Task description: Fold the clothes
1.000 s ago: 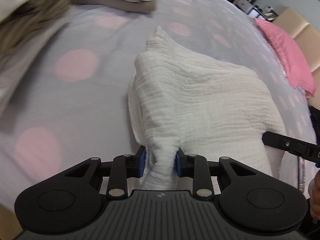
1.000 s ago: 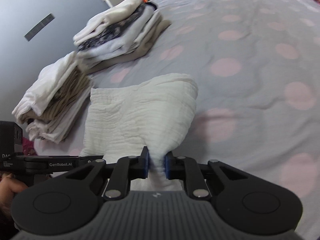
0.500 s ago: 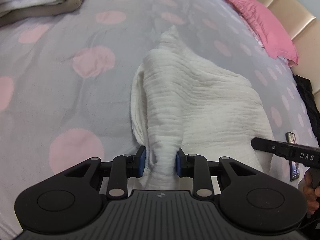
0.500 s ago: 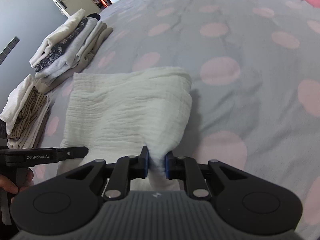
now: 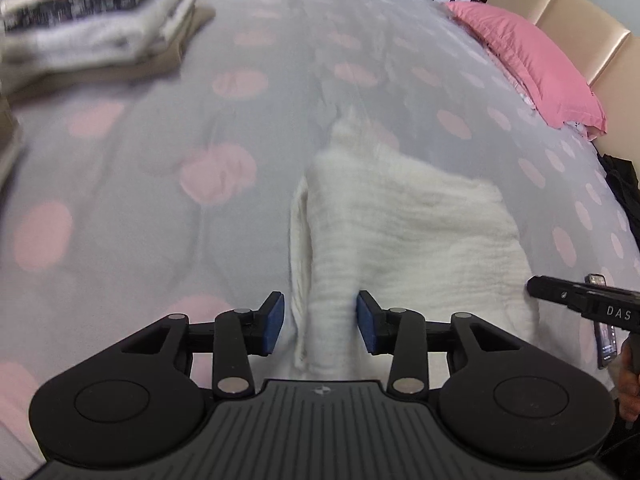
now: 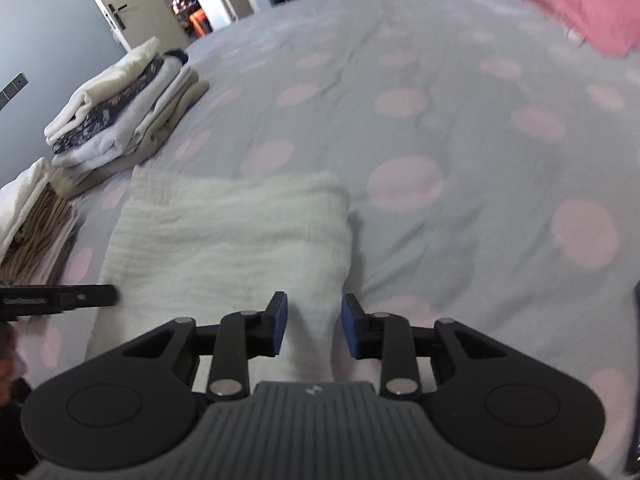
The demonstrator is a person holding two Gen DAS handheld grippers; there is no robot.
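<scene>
Both tongs opening over a folded white cloth on a spotted bed

The white cloth [image 5: 408, 232] lies folded on the grey bed [image 5: 160, 208] with pink dots; its near edge runs between the blue pads of the left tongs [image 5: 320, 322] and the right tongs [image 6: 312, 322], whose jaws are opening, gaps showing beside the fabric. Two stacks of folded clothes [image 6: 124, 108] [image 6: 32, 228] sit to the left, well apart from the pink pillow [image 5: 532, 64] at the headboard. A phone [image 5: 606, 328] lies just beside the cloth.
</scene>
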